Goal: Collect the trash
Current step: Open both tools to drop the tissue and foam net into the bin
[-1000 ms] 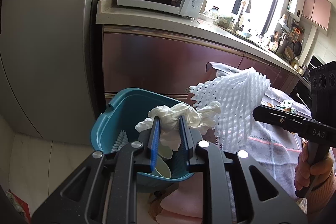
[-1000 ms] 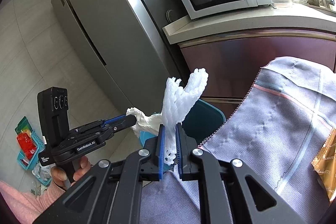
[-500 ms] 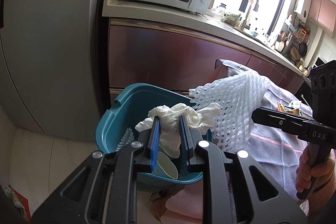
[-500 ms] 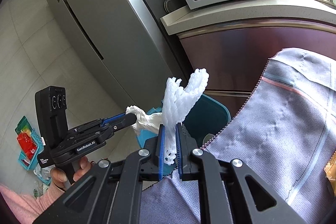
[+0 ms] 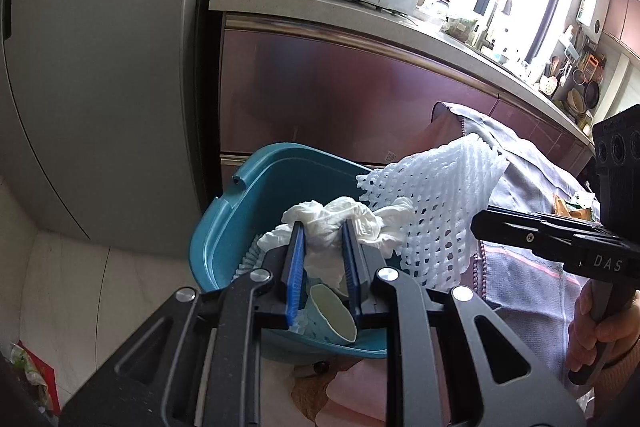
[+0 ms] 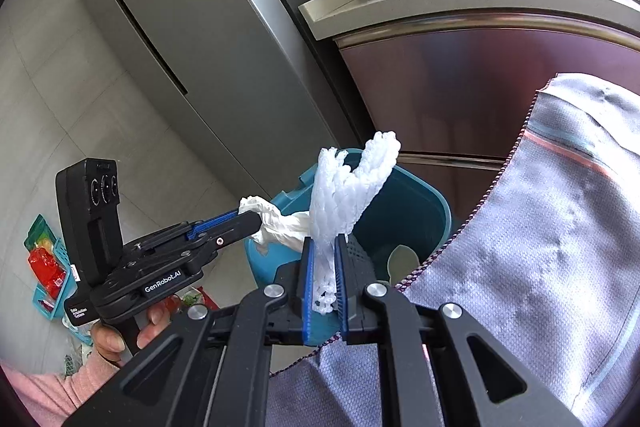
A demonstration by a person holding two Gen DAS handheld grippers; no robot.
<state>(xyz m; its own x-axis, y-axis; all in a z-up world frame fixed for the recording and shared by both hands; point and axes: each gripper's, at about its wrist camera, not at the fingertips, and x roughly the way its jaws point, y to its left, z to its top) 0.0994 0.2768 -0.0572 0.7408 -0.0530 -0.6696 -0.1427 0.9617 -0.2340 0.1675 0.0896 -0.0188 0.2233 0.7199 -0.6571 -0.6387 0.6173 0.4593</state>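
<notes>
Both grippers had dropped closer to the teal bin [image 5: 240, 211] — left gripper [image 5: 322, 247] clamped on crumpled tissue [image 5: 332, 215], right gripper [image 6: 323, 267] clamped on white foam net [image 6: 348, 187], both held over the bin for dropping.

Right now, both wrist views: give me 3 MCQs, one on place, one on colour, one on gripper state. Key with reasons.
1. Where is the paper cup?
A. on the counter
B. inside the bin
C. on the floor

2. What colour is the bin?
A. teal
B. red
C. white

3. What is the right gripper doing?
A. hanging open, holding nothing
B. shut on a cup
C. shut on the foam net

Answers:
1 B, the cup lies on the bin's bottom.
2 A, its walls are teal.
3 C, the blue pads pinch the white mesh.
</notes>
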